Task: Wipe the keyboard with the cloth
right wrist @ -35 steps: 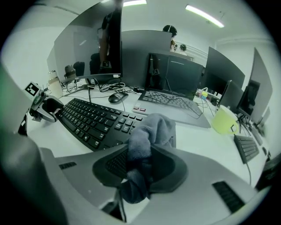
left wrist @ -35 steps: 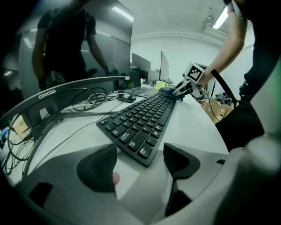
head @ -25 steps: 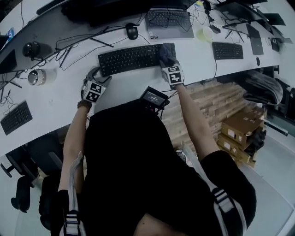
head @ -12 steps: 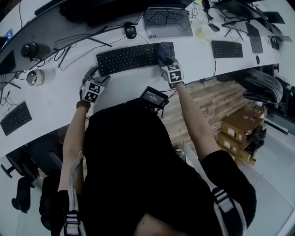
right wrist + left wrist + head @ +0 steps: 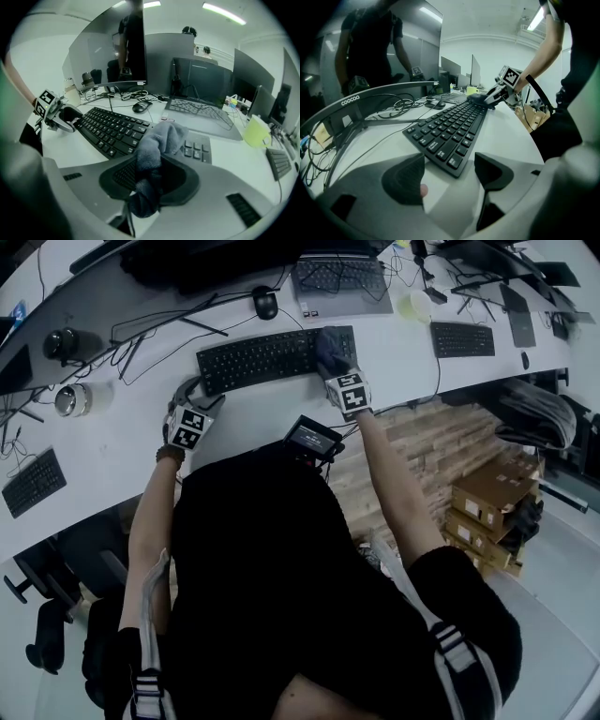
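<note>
A black keyboard [image 5: 267, 354] lies on the white desk [image 5: 112, 442] in front of me. My right gripper [image 5: 336, 367] is shut on a bunched grey cloth [image 5: 330, 345] and presses it on the keyboard's right end, by the number pad. In the right gripper view the cloth [image 5: 157, 150] stands clamped between the jaws of the right gripper [image 5: 150, 178], over the keyboard [image 5: 112, 129]. My left gripper [image 5: 192, 397] rests at the keyboard's left end. In the left gripper view the left gripper [image 5: 447, 178] is open, and the near corner of the keyboard [image 5: 450, 131] lies between its fingertips [image 5: 405, 180] without touching them.
Behind the keyboard are a mouse [image 5: 265, 302], a laptop [image 5: 342, 282], loose cables [image 5: 159, 329] and a curved monitor foot [image 5: 370, 101]. A pale green cup [image 5: 417, 306] and a second keyboard [image 5: 461, 339] sit to the right. Cardboard boxes [image 5: 487, 507] stand on the floor below the desk edge.
The right gripper and its cloth have shifted slightly left along the keyboard's right end. The left gripper has stayed where it was.
</note>
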A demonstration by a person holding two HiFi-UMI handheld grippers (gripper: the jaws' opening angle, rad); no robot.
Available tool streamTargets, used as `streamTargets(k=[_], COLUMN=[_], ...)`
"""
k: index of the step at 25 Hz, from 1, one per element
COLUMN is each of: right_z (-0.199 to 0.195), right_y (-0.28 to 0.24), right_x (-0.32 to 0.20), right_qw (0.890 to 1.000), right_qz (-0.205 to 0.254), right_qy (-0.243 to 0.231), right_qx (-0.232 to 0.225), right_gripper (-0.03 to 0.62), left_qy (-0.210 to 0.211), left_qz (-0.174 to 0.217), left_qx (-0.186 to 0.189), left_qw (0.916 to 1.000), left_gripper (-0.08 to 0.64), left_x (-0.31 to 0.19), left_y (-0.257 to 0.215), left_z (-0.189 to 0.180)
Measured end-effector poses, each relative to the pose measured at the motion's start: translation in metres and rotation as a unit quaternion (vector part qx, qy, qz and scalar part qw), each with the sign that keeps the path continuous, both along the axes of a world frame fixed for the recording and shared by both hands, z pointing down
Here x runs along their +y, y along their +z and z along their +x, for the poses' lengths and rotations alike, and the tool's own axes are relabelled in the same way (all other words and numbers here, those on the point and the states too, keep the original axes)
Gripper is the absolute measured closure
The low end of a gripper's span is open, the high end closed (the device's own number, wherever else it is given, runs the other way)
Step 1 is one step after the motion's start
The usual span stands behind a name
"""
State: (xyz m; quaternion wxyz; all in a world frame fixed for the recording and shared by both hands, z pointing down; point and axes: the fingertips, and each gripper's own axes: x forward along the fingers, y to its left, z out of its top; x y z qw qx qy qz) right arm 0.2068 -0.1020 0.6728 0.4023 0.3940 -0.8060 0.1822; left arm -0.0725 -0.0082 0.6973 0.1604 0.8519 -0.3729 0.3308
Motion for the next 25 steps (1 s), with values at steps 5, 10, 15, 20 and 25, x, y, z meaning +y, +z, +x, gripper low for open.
streamTargets(k=[5,10,15,20,25], right_z=[-0.026,-0.038,-0.071,-0.083,-0.091], right_y=[-0.001,-0.001,0.001,0.002,0.002], right_x=[0.011,0.018,0.033,0.038,0.04], right_qw=[0.999,0.997,0.987,0.983,0.98], right_qz=[-0.006,-0.005,-0.006,-0.008,-0.007], right_qy=[-0.043,-0.082,-0.159,-0.182,-0.2], right_qx=[-0.001,-0.005,0.0,0.001,-0.002], right_gripper=[0.485,0.485,0.485,0.485,0.485], left_qy=[0.0,0.002,0.005,0.004,0.006], left_qz=[0.0,0.007,0.007,0.003,0.007], left_qx=[0.001,0.0,0.003,0.001,0.0], left_qw=[1.0,1.0,1.0,1.0,1.0], left_gripper=[0.232,0.232,0.232,0.232,0.232], left_x=[0.0,0.0,-0.001,0.002,0.0], left_y=[-0.001,0.006,0.005,0.008,0.006], left_z=[0.0,-0.001,0.0,-0.001,-0.001])
